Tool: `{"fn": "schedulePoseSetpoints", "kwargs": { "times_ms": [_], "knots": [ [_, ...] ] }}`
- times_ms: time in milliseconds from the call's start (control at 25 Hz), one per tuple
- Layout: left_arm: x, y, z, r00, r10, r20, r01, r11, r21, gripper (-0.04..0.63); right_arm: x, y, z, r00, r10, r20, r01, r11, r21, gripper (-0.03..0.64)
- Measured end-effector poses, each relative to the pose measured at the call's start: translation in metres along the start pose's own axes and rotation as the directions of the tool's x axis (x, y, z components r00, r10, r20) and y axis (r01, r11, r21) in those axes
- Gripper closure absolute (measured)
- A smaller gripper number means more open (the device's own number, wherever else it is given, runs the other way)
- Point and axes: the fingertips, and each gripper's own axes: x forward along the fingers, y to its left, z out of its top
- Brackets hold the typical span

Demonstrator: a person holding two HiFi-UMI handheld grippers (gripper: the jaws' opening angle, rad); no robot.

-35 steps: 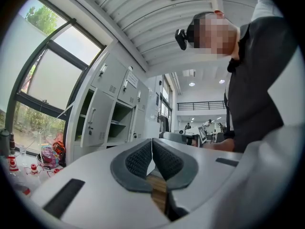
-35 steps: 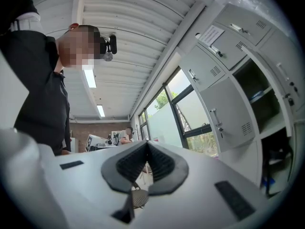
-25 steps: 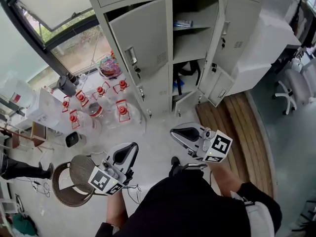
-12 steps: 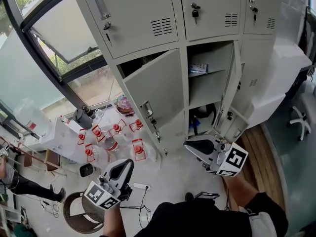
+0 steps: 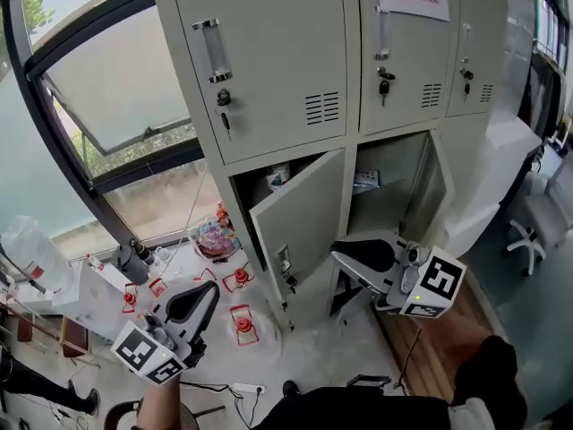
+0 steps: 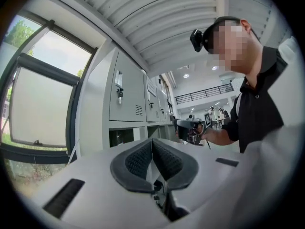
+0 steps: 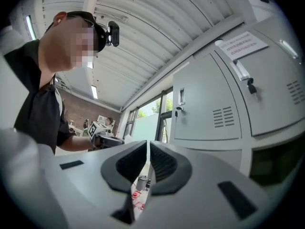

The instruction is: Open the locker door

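A bank of grey lockers (image 5: pixel 269 61) stands before me. The upper doors are closed, with keys (image 5: pixel 385 84) hanging in their locks. In the lower row, the left door (image 5: pixel 304 215) hangs ajar and the middle door (image 5: pixel 437 191) is swung open on a shelf. My left gripper (image 5: pixel 211 292) is low on the left, shut and empty, well short of the lockers. My right gripper (image 5: pixel 338 254) hovers before the lower open compartments, shut with nothing in it. The closed upper doors (image 7: pixel 209 104) fill the right gripper view. The left gripper view shows the lockers (image 6: pixel 126 97) at a distance.
Red-capped glass jars (image 5: pixel 240 321) stand on the floor below the window (image 5: pixel 107 88), with a plastic jug (image 5: pixel 27 249) at the left. A white power strip (image 5: pixel 246 389) lies near my feet. Right of the lockers are a white office chair (image 5: pixel 528 231) and a wooden floor strip (image 5: pixel 421 330).
The head view has swung upward, bringing the closed upper locker doors into sight. Both grippers remain shut in front of the lockers, the left one now lower in view.
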Motion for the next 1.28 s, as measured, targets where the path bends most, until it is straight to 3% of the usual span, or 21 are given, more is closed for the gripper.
{"fn": "schedulePoseSetpoints", "kwargs": {
  "times_ms": [240, 440, 640, 880, 1280],
  "knots": [
    [0.008, 0.049, 0.04, 0.995, -0.096, 0.009, 0.095, 0.994, 0.046, 0.577, 0.063, -0.021, 0.063, 1.0, 0.003, 0.012, -0.002, 0.998, -0.062, 0.584],
    [0.013, 0.071, 0.078, 0.98, -0.188, 0.058, 0.185, 0.981, 0.055, 0.577, 0.11, -0.038, 0.093, 0.998, -0.036, -0.056, 0.021, 0.971, -0.24, 0.552],
    [0.022, 0.092, 0.115, 0.974, -0.212, 0.086, 0.206, 0.976, 0.074, 0.577, 0.147, -0.056, 0.129, 0.996, -0.066, -0.064, 0.046, 0.958, -0.281, 0.549],
    [0.045, 0.091, 0.154, 0.969, -0.232, 0.085, 0.22, 0.968, 0.123, 0.577, 0.185, -0.083, 0.151, 0.991, -0.081, -0.108, 0.052, 0.968, -0.247, 0.488],
    [0.049, 0.076, 0.176, 0.967, -0.253, 0.014, 0.244, 0.943, 0.227, 0.577, 0.23, -0.098, 0.175, 0.981, -0.12, -0.151, 0.089, 0.976, -0.201, 0.479]
  ]
}}
